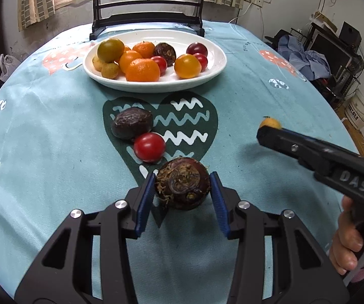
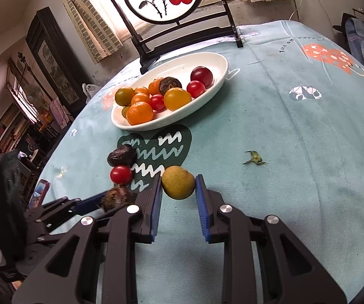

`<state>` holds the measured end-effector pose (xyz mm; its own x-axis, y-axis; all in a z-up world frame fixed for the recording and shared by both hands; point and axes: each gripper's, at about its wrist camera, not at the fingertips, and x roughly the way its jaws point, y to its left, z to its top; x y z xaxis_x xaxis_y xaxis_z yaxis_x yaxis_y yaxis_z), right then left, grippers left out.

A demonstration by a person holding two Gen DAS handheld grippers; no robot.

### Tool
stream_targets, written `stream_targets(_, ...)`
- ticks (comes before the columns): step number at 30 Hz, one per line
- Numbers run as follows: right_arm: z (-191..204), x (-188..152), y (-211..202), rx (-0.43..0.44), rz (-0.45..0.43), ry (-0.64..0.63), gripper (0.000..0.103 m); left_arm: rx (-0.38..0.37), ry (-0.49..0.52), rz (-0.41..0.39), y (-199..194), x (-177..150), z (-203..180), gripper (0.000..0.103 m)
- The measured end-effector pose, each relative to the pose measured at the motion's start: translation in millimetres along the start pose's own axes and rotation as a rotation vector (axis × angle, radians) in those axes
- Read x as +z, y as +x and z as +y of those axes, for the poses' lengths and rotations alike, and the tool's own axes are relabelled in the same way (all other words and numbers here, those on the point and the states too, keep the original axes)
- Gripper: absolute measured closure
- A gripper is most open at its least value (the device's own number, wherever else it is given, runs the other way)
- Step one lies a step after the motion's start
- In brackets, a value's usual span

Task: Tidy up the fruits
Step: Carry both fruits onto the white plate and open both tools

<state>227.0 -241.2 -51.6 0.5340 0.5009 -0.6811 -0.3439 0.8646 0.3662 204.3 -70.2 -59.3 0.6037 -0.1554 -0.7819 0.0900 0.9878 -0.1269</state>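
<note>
My left gripper (image 1: 183,177) is shut on a dark brown water chestnut (image 1: 183,190) with a fibrous top, both blue pads against its sides, low over the teal tablecloth. Just beyond it lie a red tomato (image 1: 149,147) and a wrinkled dark passion fruit (image 1: 132,124). My right gripper (image 2: 178,177) is shut on a small yellow fruit (image 2: 178,183), held between its pads. In the left wrist view the right gripper (image 1: 265,133) reaches in from the right with that fruit (image 1: 271,122) at its tip. A white oval plate (image 1: 156,86) farther back holds several oranges, tomatoes and other fruits.
A black-framed round painted screen (image 1: 146,22) stands behind the plate. A green stem scrap (image 2: 254,160) lies on the cloth to the right. A phone (image 2: 40,192) sits near the table's left edge. A person's hand (image 1: 354,240) grips the right tool's handle.
</note>
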Motion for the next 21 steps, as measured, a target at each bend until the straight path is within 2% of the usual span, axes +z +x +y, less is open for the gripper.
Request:
stream_targets(5,10.3,0.4,5.9,-0.004,-0.012,-0.048,0.076,-0.052,-0.022,-0.042,-18.7,13.2,23.7,0.059)
stream_targets(9,28.5,15.5,7.8,-0.008,-0.070,-0.084,0.076,-0.037,-0.060,-0.108,-31.1,43.1,56.9,0.059)
stream_targets(12,42.4,39.3,16.7,-0.011,-0.122,-0.110,0.076,-0.028,-0.090,-0.147,-29.4,73.6,78.5,0.059)
stream_targets(15,50.3,70.6,39.0,-0.056,-0.160,-0.130,0.076,0.000,-0.093,-0.182,-15.4,109.8,89.7,0.059)
stream_targets(20,43.4,108.2,82.7,-0.090,-0.151,-0.117,0.076,0.002,-0.052,-0.184,26.2,153.5,85.5,0.058)
stream_targets(21,40.5,112.2,88.4,-0.108,-0.145,-0.107,0.069,0.022,-0.046,-0.184,33.0,156.8,84.1,0.050)
